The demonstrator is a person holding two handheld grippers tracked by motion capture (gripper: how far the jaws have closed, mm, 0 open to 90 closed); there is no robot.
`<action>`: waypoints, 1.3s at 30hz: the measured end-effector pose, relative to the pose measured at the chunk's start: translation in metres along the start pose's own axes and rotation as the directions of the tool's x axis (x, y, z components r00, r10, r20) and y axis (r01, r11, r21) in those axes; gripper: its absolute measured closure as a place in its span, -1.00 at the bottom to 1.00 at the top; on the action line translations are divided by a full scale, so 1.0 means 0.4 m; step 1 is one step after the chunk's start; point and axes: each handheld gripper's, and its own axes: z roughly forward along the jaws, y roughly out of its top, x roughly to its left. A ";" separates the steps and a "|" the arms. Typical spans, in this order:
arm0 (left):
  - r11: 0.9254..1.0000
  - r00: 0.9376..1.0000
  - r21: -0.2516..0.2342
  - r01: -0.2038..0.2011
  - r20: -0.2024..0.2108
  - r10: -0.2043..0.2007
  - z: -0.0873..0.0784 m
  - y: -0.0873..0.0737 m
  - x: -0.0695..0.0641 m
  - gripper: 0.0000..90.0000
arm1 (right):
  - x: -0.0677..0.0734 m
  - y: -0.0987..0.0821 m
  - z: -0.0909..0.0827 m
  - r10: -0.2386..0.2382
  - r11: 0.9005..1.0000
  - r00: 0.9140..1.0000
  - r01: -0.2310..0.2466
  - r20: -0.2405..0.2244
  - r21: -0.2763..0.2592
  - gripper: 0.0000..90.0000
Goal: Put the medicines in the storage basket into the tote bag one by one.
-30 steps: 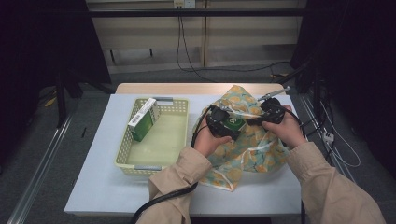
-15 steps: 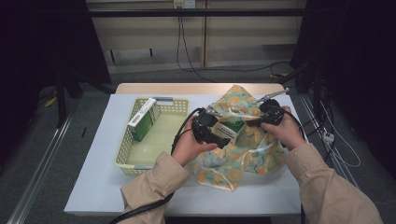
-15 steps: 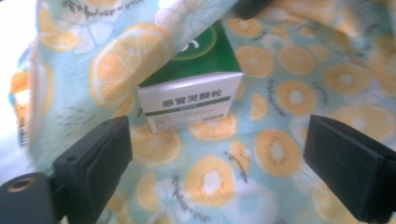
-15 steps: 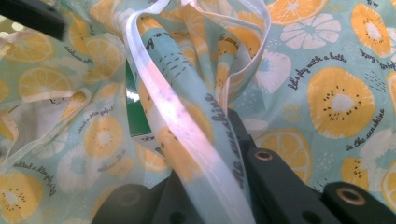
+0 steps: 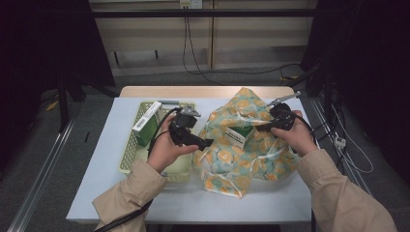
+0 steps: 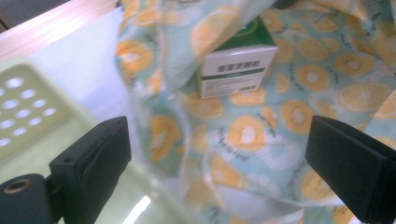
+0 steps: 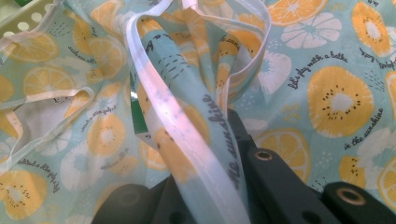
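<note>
A fruit-print cloth bag [image 5: 251, 154] lies on the right half of the table. A green-and-white box [image 5: 240, 137] sits inside its open mouth. My right gripper [image 5: 270, 126] is shut on a strip of the bag's edge [image 7: 187, 121] and holds it up. My left gripper [image 5: 200, 136] hovers between the basket and the bag, pointing at the bag. Its jaws stand wide open with nothing between them. In the left gripper view the box [image 6: 236, 65] is ahead of the left gripper [image 6: 217, 125], under a fold of the bag [image 6: 261, 130].
A pale green perforated basket [image 5: 127, 151] stands on the left half of the white table [image 5: 104, 164], with another green-and-white box [image 5: 146, 123] leaning in its far end. Its rim [image 6: 28, 116] lies close beside my left jaw. Cables trail behind the table.
My left gripper has pulled back from the box in the bag, moving left and up, with its jaws open. The right gripper has kept still on the bag's edge.
</note>
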 end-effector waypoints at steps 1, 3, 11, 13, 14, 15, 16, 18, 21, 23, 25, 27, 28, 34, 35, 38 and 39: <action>1.000 1.000 -0.004 0.011 0.001 -0.011 -0.007 -0.004 0.010 -0.85 | 0.000 0.000 0.000 -0.001 1.000 1.000 0.001 -0.001 -0.001 0.99; 1.000 1.000 0.002 0.016 -0.016 -0.016 -0.021 -0.013 0.031 -0.84 | 0.000 0.000 -0.001 -0.002 1.000 1.000 0.002 -0.001 0.000 0.99; 0.999 0.996 0.018 0.041 -0.078 -0.039 -0.055 -0.051 0.101 -0.81 | 0.000 0.000 -0.001 -0.003 1.000 1.000 0.003 -0.001 0.000 0.99; 0.999 0.995 0.015 0.049 -0.085 -0.048 -0.058 -0.061 0.117 -0.81 | -0.001 0.000 -0.001 -0.002 1.000 1.000 0.002 -0.001 -0.001 0.99; 0.998 0.995 0.016 0.059 -0.087 -0.058 -0.060 -0.065 0.123 -0.81 | -0.001 -0.001 -0.001 -0.002 1.000 1.000 0.002 0.000 0.000 0.99; 0.998 0.994 0.011 0.060 -0.089 -0.059 -0.062 -0.069 0.131 -0.80 | -0.001 -0.001 -0.001 -0.001 1.000 1.000 0.001 -0.001 0.001 0.98; 0.998 0.994 0.010 0.062 -0.089 -0.061 -0.065 -0.073 0.139 -0.80 | -0.001 -0.001 -0.001 -0.002 1.000 1.000 0.002 -0.001 0.001 0.99; 0.998 0.993 0.001 0.067 -0.096 -0.066 -0.070 -0.078 0.154 -0.79 | 0.000 -0.001 -0.001 -0.002 1.000 1.000 0.002 -0.002 0.002 0.99; 0.995 0.989 -0.010 0.101 -0.109 -0.101 -0.079 -0.087 0.183 -0.79 | 0.000 -0.001 -0.001 -0.002 1.000 1.000 0.002 -0.002 -0.002 0.99; 0.993 0.984 -0.014 0.117 -0.132 -0.117 -0.086 -0.094 0.200 -0.78 | -0.001 -0.001 -0.003 0.000 1.000 1.000 0.000 -0.003 -0.003 0.98; 0.992 0.980 -0.020 0.126 -0.150 -0.127 -0.090 -0.100 0.214 -0.78 | -0.003 -0.002 -0.003 -0.001 1.000 1.000 0.001 -0.004 -0.003 0.99; 0.990 0.976 -0.031 0.138 -0.169 -0.141 -0.095 -0.107 0.229 -0.78 | -0.003 -0.002 -0.003 0.000 1.000 1.000 0.000 -0.003 -0.004 0.99; 0.989 0.974 -0.034 0.147 -0.171 -0.151 -0.097 -0.110 0.236 -0.78 | -0.003 -0.002 -0.004 0.000 1.000 1.000 0.000 -0.004 -0.005 0.99; 0.987 0.961 -0.031 0.156 -0.225 -0.159 -0.101 -0.125 0.270 -0.78 | -0.007 -0.004 -0.005 0.007 1.000 1.000 -0.007 -0.006 -0.012 0.98; 0.988 0.959 -0.029 0.150 -0.239 -0.152 -0.103 -0.127 0.274 -0.78 | -0.006 -0.004 -0.004 0.009 1.000 1.000 -0.009 -0.005 -0.010 0.98; 0.987 0.955 -0.027 0.156 -0.250 -0.157 -0.103 -0.131 0.285 -0.78 | -0.005 -0.005 -0.003 0.004 1.000 1.000 -0.004 -0.006 -0.009 0.98; 0.987 0.952 -0.027 0.156 -0.264 -0.157 -0.104 -0.132 0.287 -0.77 | -0.005 -0.005 -0.003 0.005 1.000 1.000 -0.005 -0.007 -0.009 0.98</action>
